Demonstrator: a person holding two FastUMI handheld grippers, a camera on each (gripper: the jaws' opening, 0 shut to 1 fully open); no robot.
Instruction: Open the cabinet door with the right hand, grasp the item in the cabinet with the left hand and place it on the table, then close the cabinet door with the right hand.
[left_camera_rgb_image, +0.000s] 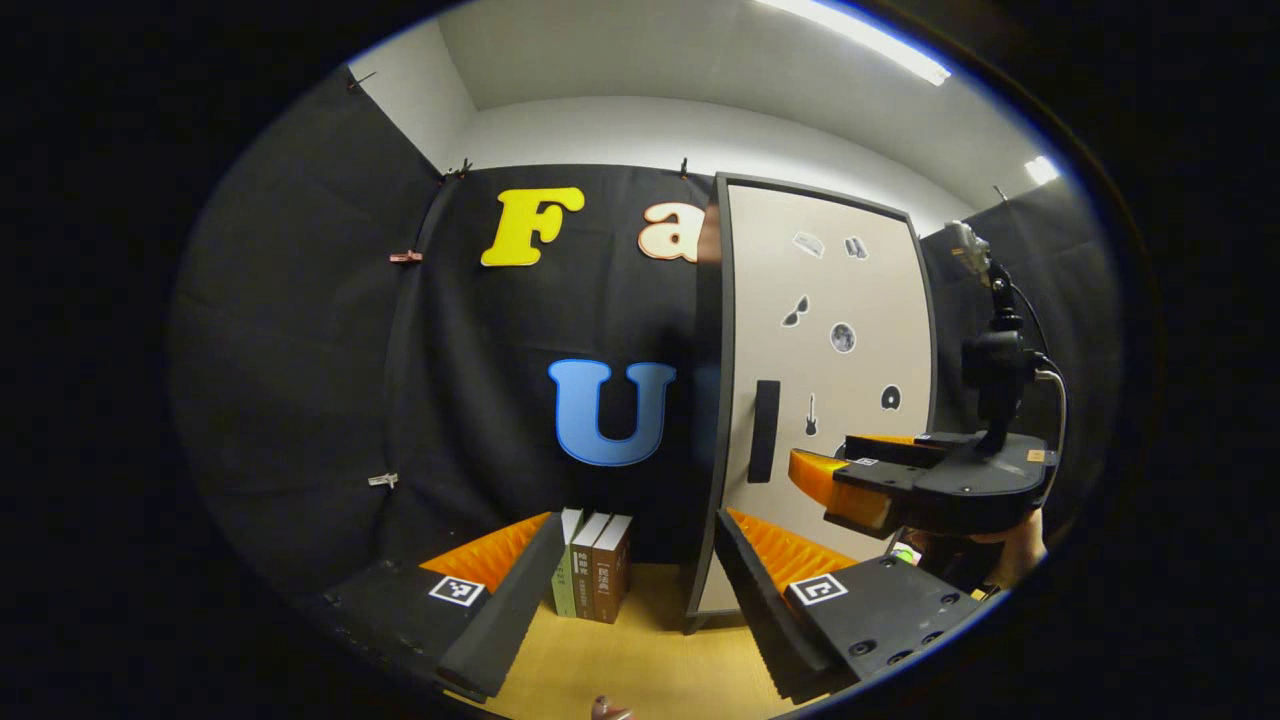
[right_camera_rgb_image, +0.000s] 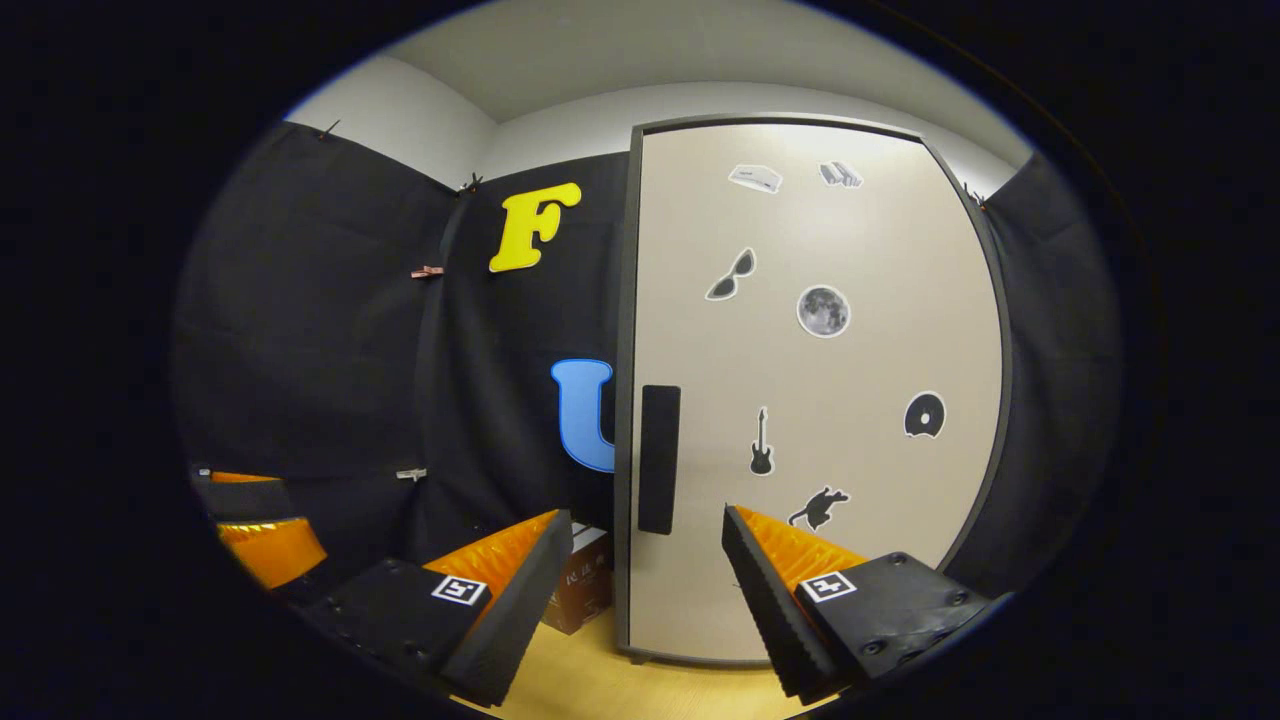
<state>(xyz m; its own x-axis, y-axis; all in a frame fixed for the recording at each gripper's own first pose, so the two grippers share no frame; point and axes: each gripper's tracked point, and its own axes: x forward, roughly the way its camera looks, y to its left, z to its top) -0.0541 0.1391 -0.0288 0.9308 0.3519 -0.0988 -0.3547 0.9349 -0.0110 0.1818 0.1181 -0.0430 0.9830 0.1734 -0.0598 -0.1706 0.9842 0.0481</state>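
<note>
A tall beige cabinet door (right_camera_rgb_image: 810, 380) with small stickers and a dark frame stands shut on the wooden table (right_camera_rgb_image: 600, 680). Its dark vertical handle (right_camera_rgb_image: 659, 458) is on the left edge. My right gripper (right_camera_rgb_image: 645, 570) is open just below and in front of the handle, holding nothing. In the left gripper view the same door (left_camera_rgb_image: 830, 380) and handle (left_camera_rgb_image: 764, 430) lie to the right, with the right gripper (left_camera_rgb_image: 825, 490) in front of them, held by a hand (left_camera_rgb_image: 1020, 545). My left gripper (left_camera_rgb_image: 635, 570) is open and empty, facing the table left of the cabinet.
Three upright books (left_camera_rgb_image: 595, 565) stand on the table (left_camera_rgb_image: 640, 660) against the black cloth wall, just left of the cabinet; a corner of them (right_camera_rgb_image: 585, 590) shows in the right gripper view. The left gripper (right_camera_rgb_image: 240, 520) appears at that view's far left.
</note>
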